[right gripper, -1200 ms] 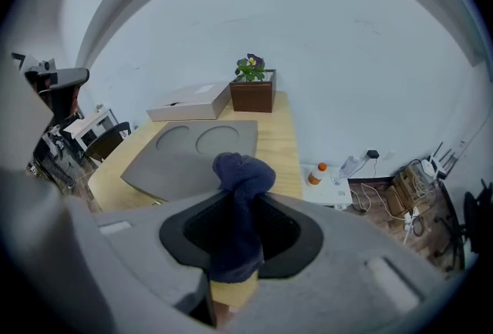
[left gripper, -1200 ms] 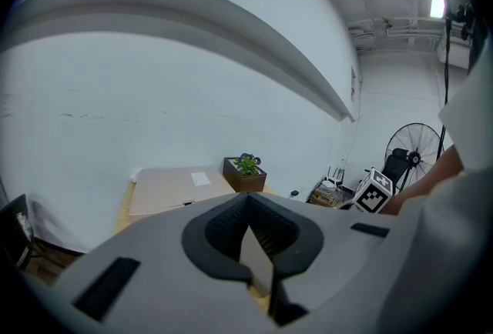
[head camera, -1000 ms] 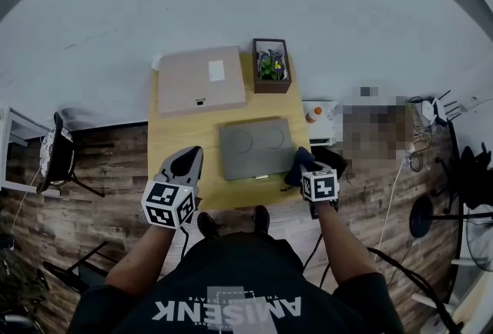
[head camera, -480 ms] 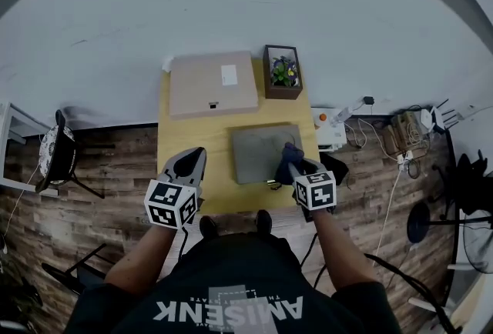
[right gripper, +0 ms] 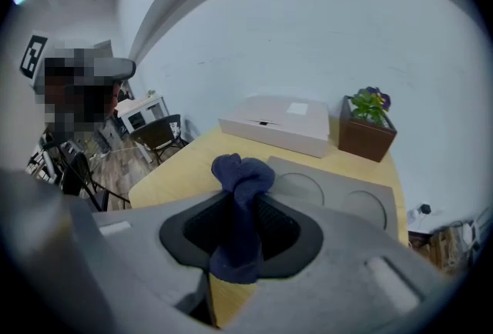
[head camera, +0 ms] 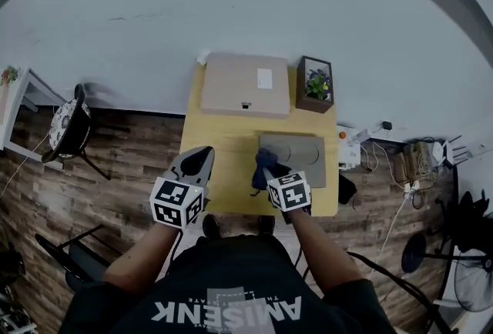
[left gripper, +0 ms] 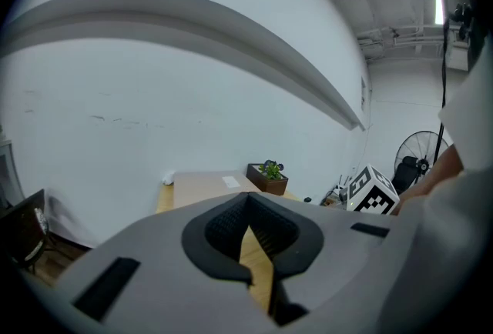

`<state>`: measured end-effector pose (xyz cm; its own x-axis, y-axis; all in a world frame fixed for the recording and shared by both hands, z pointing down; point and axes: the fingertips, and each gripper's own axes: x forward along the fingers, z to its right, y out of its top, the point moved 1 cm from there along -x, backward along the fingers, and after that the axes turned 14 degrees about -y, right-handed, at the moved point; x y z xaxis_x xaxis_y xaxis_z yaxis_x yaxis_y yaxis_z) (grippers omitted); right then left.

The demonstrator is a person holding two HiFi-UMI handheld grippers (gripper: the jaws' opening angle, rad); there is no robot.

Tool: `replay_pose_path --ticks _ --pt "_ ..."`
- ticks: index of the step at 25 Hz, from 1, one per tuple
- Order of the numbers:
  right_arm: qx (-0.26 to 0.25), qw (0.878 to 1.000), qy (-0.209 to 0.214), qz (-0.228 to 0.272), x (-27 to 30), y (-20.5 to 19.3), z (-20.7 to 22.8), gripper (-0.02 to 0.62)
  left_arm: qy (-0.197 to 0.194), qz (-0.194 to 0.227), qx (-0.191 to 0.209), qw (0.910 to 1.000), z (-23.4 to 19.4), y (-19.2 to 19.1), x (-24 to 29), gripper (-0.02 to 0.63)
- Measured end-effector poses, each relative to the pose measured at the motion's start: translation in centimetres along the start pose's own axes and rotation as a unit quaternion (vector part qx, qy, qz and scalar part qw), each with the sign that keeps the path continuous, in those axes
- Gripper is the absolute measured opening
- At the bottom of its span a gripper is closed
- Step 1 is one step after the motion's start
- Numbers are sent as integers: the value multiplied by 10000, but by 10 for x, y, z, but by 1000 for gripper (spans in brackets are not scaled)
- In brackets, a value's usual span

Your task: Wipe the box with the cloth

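Note:
My right gripper (head camera: 271, 176) is shut on a dark blue cloth (head camera: 262, 168), held over the front left corner of a flat grey box (head camera: 296, 155) with two round dents in its lid. In the right gripper view the cloth (right gripper: 242, 175) sticks up bunched between the jaws of the right gripper (right gripper: 239, 209), with the grey box (right gripper: 343, 198) just beyond. A beige cardboard box (head camera: 246, 85) lies at the table's far side. My left gripper (head camera: 197, 164) hovers shut and empty over the table's front left edge; in its own view the left gripper (left gripper: 248, 208) has its pads together.
A yellow table (head camera: 223, 144) stands against a white wall. A potted plant (head camera: 316, 85) in a brown box sits at the back right. A chair (head camera: 69, 131) stands on the wood floor to the left; cables and a fan (head camera: 470, 271) lie to the right.
My right gripper has carried the cloth leftward along the grey box, from its right edge to its front left corner. The left gripper has stayed put. The head view has shifted.

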<state>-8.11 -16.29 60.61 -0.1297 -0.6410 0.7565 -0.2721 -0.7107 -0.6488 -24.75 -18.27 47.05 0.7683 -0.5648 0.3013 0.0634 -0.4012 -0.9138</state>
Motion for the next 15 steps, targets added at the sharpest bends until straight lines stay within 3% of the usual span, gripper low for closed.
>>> replay_pose_path --ticks 5,15 --pt "-434 9984 325 -138 25 7 -20 100 467 11 -147 9988 3 -5 -20 2" --pt "-300 9978 503 -319 46 -2 -2 100 916 -28 -354 9952 19 -21 -17 2"
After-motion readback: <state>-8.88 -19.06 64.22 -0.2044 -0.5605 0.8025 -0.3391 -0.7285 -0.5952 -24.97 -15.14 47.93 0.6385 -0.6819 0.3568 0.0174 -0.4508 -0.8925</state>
